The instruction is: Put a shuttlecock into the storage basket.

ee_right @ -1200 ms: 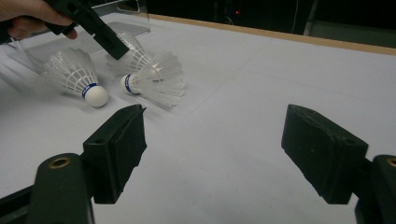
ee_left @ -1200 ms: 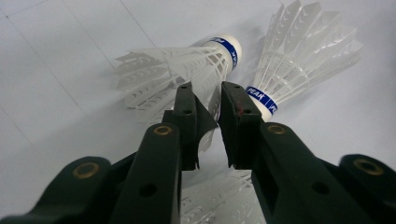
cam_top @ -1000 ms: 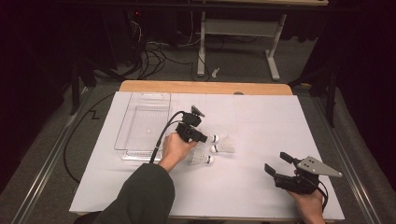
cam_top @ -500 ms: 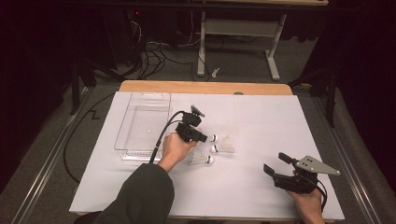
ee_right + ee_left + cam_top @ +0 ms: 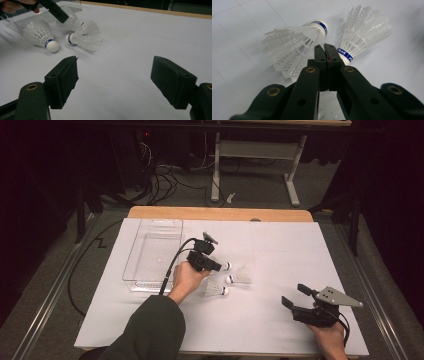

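Near the middle of the white sheet (image 5: 280, 250), the farthest shuttlecock (image 5: 226, 266) lay on its side with its cork to the right and its feather skirt under the tip of the left gripper (image 5: 217, 266). That gripper's jaws were pressed together. In the left gripper view (image 5: 327, 47) the pads met with no gap at the tip and white feathers showed just below them, but I could not tell whether a feather edge was caught between them. In the right gripper view the black tip rested against the same shuttlecock's (image 5: 71, 22) skirt.

Just to the right and nearer lay a second shuttlecock (image 5: 241, 277), its cork pointing left and its feathers fanning right. A third shuttlecock (image 5: 215, 290) lay near the person's left hand (image 5: 186, 279), cork to the right. The three sat close together, and the right gripper view showed the second (image 5: 85, 35) and third (image 5: 40, 32) side by side.

To the left of the group stood a clear plastic tray (image 5: 131, 270), its long side running far to near.

Well apart, at the near right of the sheet, the right gripper (image 5: 292, 295) was held low with its jaws wide apart and nothing between them (image 5: 113, 80). It pointed left toward the shuttlecocks.
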Available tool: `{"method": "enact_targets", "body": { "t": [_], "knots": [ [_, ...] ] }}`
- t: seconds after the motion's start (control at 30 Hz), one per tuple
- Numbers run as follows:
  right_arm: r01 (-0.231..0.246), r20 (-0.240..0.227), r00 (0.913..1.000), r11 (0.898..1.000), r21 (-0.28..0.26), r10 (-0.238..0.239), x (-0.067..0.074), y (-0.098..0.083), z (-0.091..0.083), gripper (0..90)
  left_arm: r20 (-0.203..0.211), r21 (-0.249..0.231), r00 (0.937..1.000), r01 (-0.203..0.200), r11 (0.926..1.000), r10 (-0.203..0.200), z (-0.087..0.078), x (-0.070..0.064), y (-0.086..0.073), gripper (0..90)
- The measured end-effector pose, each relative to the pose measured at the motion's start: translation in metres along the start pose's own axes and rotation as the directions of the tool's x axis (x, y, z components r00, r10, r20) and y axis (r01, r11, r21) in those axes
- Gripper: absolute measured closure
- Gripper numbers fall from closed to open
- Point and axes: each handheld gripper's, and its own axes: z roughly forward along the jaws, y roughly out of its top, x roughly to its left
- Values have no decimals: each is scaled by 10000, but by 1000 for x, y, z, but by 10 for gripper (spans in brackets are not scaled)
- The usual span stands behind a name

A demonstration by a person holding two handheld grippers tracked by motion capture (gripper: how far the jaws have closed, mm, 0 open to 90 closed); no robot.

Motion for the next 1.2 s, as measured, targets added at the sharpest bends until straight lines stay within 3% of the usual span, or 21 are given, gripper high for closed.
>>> {"method": "enact_targets", "body": {
  "t": [0.6,1.2],
  "knots": [
    [11,-6,10000,10000,-4,-11,0,0,0,224,48,-480,9999,-138,9987,140,-23,0,-3,896],
    [4,-19,10000,10000,-14,-4,0,0,0,224,-6,-703,9997,-256,9972,257,-34,-1,-4,897]
  ]
}}
